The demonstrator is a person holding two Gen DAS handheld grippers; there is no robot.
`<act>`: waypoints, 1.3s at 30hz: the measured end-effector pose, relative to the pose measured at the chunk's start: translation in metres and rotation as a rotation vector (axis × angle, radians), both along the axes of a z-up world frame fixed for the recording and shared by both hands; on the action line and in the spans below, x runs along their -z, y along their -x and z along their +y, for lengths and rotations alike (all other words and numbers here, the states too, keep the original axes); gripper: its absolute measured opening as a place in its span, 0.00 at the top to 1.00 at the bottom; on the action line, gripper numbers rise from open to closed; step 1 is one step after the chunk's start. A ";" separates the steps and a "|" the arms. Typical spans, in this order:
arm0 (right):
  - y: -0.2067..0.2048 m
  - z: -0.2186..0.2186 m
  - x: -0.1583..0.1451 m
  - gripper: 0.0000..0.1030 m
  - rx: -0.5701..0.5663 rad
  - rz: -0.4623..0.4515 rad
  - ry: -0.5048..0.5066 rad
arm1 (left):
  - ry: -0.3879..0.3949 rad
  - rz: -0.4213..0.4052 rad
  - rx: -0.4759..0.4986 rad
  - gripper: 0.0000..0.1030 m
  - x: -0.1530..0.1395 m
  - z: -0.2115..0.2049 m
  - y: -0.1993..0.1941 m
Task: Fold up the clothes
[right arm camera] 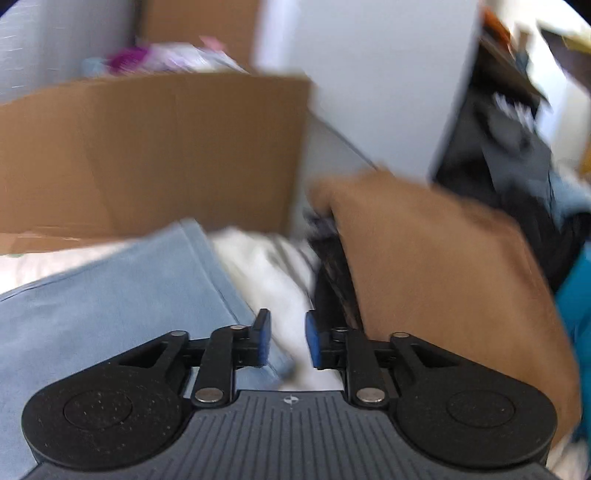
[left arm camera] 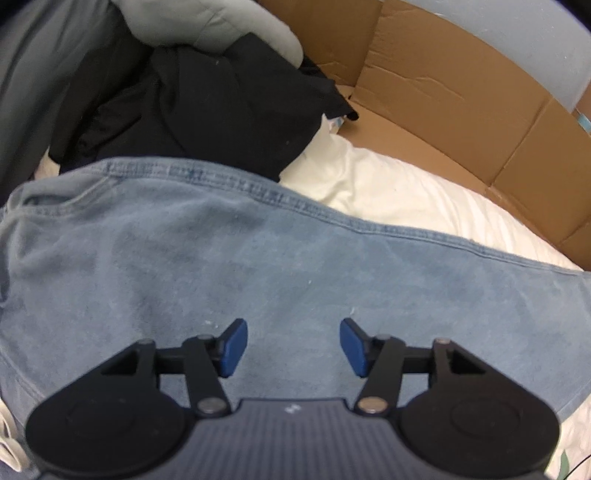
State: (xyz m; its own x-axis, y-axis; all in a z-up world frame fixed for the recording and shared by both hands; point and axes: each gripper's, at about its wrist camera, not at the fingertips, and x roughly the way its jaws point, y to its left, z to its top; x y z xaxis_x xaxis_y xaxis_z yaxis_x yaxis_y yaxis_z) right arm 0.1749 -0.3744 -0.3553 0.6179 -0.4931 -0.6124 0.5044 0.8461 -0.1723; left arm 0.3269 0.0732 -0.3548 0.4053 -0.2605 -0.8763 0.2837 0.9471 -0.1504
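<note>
Below the left gripper (left arm camera: 293, 345), whose blue pads stand well apart with nothing between them, a faded blue garment (left arm camera: 258, 266) lies spread flat, its stitched hem running from the upper left down to the right. Beyond that hem a white bedsheet (left arm camera: 399, 195) shows, and on the far left a crumpled black garment (left arm camera: 207, 107) sits partly beneath a grey garment (left arm camera: 221, 26). Brown cardboard (left arm camera: 443, 92) stands along the far and right sides of the bed.

From the right wrist view, blurred by motion, the right gripper (right arm camera: 287, 341) hovers with its pads apart by a narrow gap and nothing clamped, above the near right edge of the same blue garment (right arm camera: 110, 295) where it meets the white sheet (right arm camera: 273, 273). Just right of the gripper, the person's bare forearm (right arm camera: 443, 280) crosses the view, holding a dark handle that cannot be made out clearly. Cardboard (right arm camera: 155, 147) stands at the far left, and dark clutter fills the far right.
</note>
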 end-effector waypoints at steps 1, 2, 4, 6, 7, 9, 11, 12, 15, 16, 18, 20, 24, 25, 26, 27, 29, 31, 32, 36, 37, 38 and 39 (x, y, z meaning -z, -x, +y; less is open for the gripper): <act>-0.001 0.006 0.000 0.69 -0.047 -0.013 0.005 | 0.000 0.006 0.006 0.43 0.004 0.001 0.000; -0.002 0.011 0.003 0.67 -0.078 -0.012 0.007 | -0.016 0.011 0.019 0.43 0.007 0.001 0.001; -0.008 0.019 0.013 0.67 -0.116 0.007 -0.009 | -0.053 0.006 0.048 0.43 0.012 0.001 0.002; -0.012 0.020 0.026 0.67 -0.108 0.055 -0.084 | -0.073 -0.004 0.046 0.43 0.015 0.005 0.002; -0.016 0.020 0.032 0.67 -0.120 0.086 -0.126 | -0.070 -0.007 0.031 0.43 0.016 0.008 0.003; -0.020 0.019 0.047 0.67 -0.144 0.149 -0.163 | -0.065 0.002 0.021 0.43 0.017 0.013 0.003; -0.022 0.018 0.061 0.66 -0.162 0.211 -0.184 | -0.065 0.006 0.014 0.43 0.017 0.019 0.002; -0.021 0.017 0.066 0.65 -0.173 0.230 -0.186 | -0.067 0.002 0.010 0.43 0.016 0.021 0.002; -0.018 0.013 0.064 0.59 -0.187 0.252 -0.125 | -0.077 -0.001 0.001 0.43 0.010 0.029 -0.001; -0.018 0.013 0.061 0.59 -0.180 0.263 -0.109 | -0.081 0.000 -0.002 0.43 0.007 0.032 -0.002; -0.019 0.008 0.051 0.59 -0.193 0.273 -0.126 | -0.089 0.005 -0.012 0.43 -0.005 0.039 -0.004; -0.015 0.005 0.033 0.59 -0.223 0.255 -0.151 | -0.097 0.010 -0.021 0.43 -0.018 0.046 -0.005; -0.008 0.000 -0.008 0.58 -0.263 0.224 -0.177 | -0.105 0.016 -0.067 0.42 -0.056 0.065 -0.009; -0.006 -0.001 -0.019 0.57 -0.274 0.214 -0.181 | -0.103 0.014 -0.093 0.40 -0.067 0.072 -0.009; -0.004 -0.001 -0.030 0.57 -0.287 0.204 -0.180 | -0.100 0.013 -0.112 0.38 -0.079 0.080 -0.010; -0.002 -0.002 -0.041 0.57 -0.300 0.194 -0.179 | -0.101 0.006 -0.122 0.36 -0.089 0.087 -0.010; 0.001 -0.003 -0.062 0.56 -0.324 0.176 -0.176 | -0.115 -0.021 -0.150 0.36 -0.108 0.101 -0.011; 0.002 -0.005 -0.076 0.56 -0.343 0.164 -0.176 | -0.144 -0.039 -0.169 0.37 -0.119 0.112 -0.014; 0.003 -0.007 -0.081 0.56 -0.357 0.158 -0.181 | -0.159 -0.043 -0.176 0.38 -0.123 0.118 -0.016; 0.012 -0.014 -0.100 0.56 -0.405 0.147 -0.202 | -0.169 -0.027 -0.234 0.41 -0.137 0.143 -0.015; 0.016 -0.016 -0.104 0.56 -0.415 0.147 -0.207 | -0.167 -0.026 -0.247 0.41 -0.142 0.148 -0.012; 0.020 -0.018 -0.109 0.56 -0.427 0.149 -0.208 | -0.166 -0.025 -0.259 0.41 -0.148 0.153 -0.009; 0.024 -0.020 -0.115 0.56 -0.442 0.151 -0.203 | -0.164 -0.025 -0.270 0.41 -0.153 0.158 -0.006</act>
